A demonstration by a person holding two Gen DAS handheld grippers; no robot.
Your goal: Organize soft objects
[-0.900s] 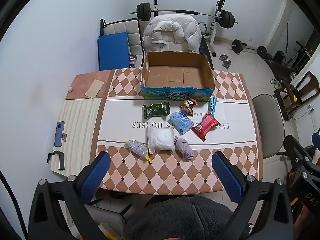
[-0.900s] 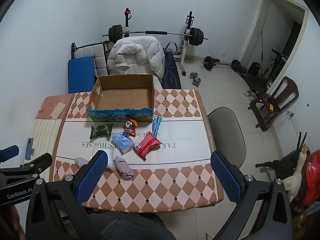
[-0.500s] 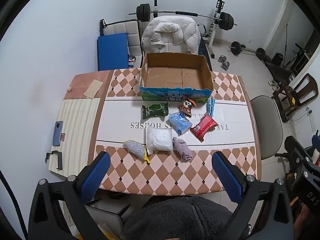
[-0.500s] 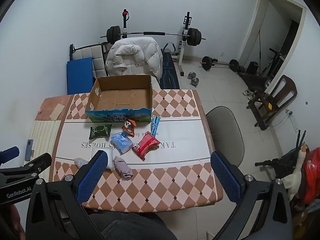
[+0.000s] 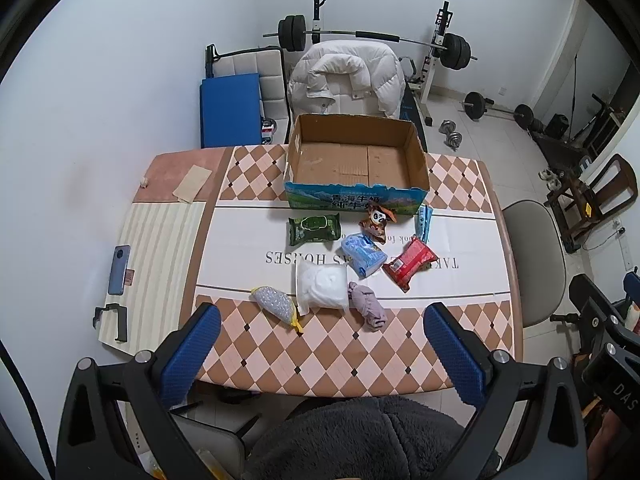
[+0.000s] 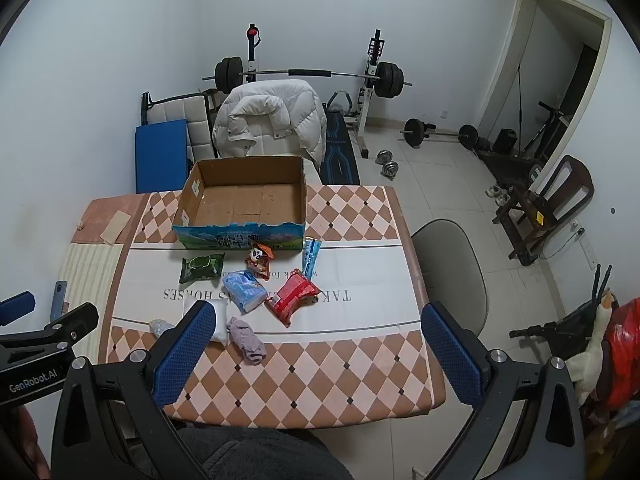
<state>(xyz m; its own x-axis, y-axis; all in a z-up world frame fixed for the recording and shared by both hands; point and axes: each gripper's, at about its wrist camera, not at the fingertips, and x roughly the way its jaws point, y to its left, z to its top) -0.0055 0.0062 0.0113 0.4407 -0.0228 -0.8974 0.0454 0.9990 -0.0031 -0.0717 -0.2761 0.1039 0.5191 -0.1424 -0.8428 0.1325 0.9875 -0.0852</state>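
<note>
Fingers (image 5: 192, 354) of both grippers, blue and dimpled, spread wide, holding nothing; crumpled mauve cloth (image 5: 369, 306) beside puffy white pack (image 5: 322, 285).

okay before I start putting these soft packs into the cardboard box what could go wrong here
1. The blue pack overlaps the white pack and lies close to the red pack, so a grab may drag a neighbour along.
2. The slim blue sachet lies flat against the cardboard box, leaving the fingers little room.
3. The rolled purple cloth is limp and may sag or unroll when lifted.
</note>
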